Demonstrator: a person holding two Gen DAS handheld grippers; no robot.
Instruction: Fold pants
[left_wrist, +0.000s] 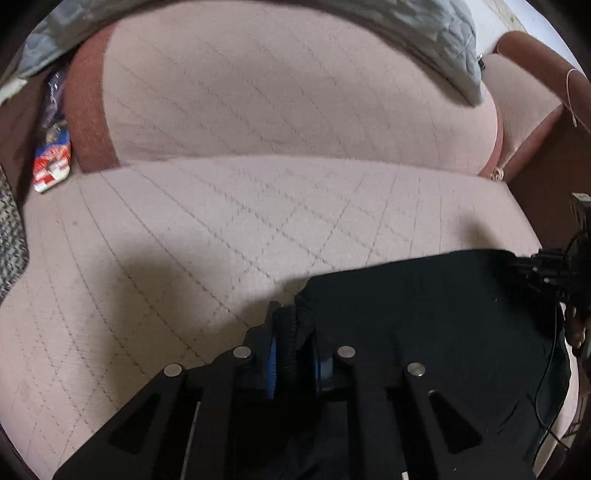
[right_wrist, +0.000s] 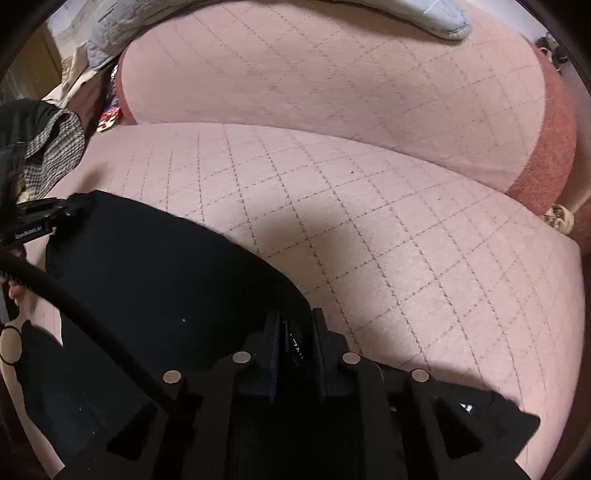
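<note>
Pants (left_wrist: 424, 332), black, hang stretched between your two grippers above the pink quilted sofa seat (left_wrist: 147, 258). Your left gripper (left_wrist: 291, 343) has its jaws pinched nearly together on a ribbed, gathered edge of the pants, which runs down between the blue pads (left_wrist: 272, 365); from there the cloth spreads away to the right, toward your right gripper (left_wrist: 546, 269) at the frame's edge. In the right wrist view, your right gripper (right_wrist: 295, 343) is likewise closed down on a fold of the pants (right_wrist: 155, 280), with a strip of cloth bearing faint white lettering caught between the fingers. From it the cloth runs left to your left gripper (right_wrist: 55, 214), which shows at the far corner of the fabric. A black cable (right_wrist: 92, 317) crosses in front of the pants in that view. Behind the seat rises the sofa back (left_wrist: 277, 92), with a grey quilted blanket (left_wrist: 443, 40) draped over its top. A red and blue packet (left_wrist: 51, 158) lies wedged at the left end of the seat, and a checked grey cloth (right_wrist: 59, 147) sits beside it.
</note>
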